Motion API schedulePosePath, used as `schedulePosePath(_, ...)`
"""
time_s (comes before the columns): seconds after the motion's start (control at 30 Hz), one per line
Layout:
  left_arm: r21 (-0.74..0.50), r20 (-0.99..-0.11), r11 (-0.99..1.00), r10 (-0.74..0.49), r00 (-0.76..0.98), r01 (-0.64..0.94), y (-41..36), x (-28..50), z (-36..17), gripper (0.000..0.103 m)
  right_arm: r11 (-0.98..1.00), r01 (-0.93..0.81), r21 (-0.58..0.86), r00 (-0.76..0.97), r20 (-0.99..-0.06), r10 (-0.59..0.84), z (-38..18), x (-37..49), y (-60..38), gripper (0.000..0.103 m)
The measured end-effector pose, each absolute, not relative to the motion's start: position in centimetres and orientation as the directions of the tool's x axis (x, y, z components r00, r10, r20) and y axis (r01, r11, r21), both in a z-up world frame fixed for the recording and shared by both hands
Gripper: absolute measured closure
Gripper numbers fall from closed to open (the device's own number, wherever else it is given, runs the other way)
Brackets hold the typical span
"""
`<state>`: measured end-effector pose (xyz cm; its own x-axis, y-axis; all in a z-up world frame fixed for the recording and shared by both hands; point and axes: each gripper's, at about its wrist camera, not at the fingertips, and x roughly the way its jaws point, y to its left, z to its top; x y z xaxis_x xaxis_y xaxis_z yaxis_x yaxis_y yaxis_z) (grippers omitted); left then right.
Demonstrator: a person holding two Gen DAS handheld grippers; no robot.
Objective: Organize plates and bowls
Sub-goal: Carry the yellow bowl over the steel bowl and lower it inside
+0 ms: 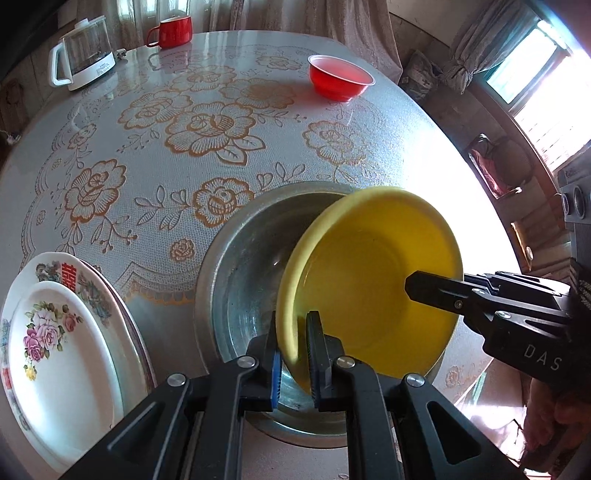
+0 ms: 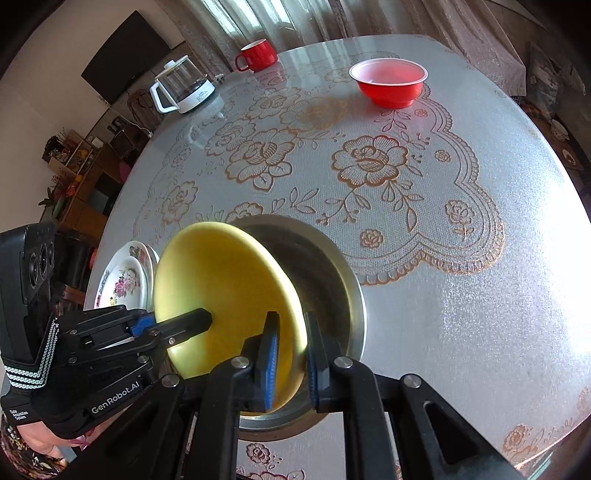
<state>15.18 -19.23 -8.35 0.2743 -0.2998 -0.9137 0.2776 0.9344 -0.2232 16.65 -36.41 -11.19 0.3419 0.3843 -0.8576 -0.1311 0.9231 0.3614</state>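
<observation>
a home living room: a floral-clothed bench (image 1: 207,122) beside curtains (image 2: 236,22), a wall television (image 2: 125,55), cluttered shelves (image 2: 81,177) and a kettle (image 1: 83,61).

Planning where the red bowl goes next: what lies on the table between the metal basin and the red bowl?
Nothing: in both wrist views only bare floral tablecloth runs from the metal basin to the red bowl.
</observation>
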Motion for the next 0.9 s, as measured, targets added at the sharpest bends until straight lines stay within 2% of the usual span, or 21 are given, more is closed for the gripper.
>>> schedulePosePath(0.67,-0.149,-0.928,0.946,-0.234,0.290,0.287,-19.6,15.8,-10.0,0.090,0.937,-0.100,0.333,0.274,-0.896,0.348,-13.8,17.4,-35.6,0.091)
schedulePosePath(0.9,-0.079,-0.929,0.947,-0.183,0.321,0.311,-20.0,15.7,-10.0,0.088,0.941,-0.101,0.322,0.247,-0.909,0.337,-14.2,17.6,-35.1,0.091)
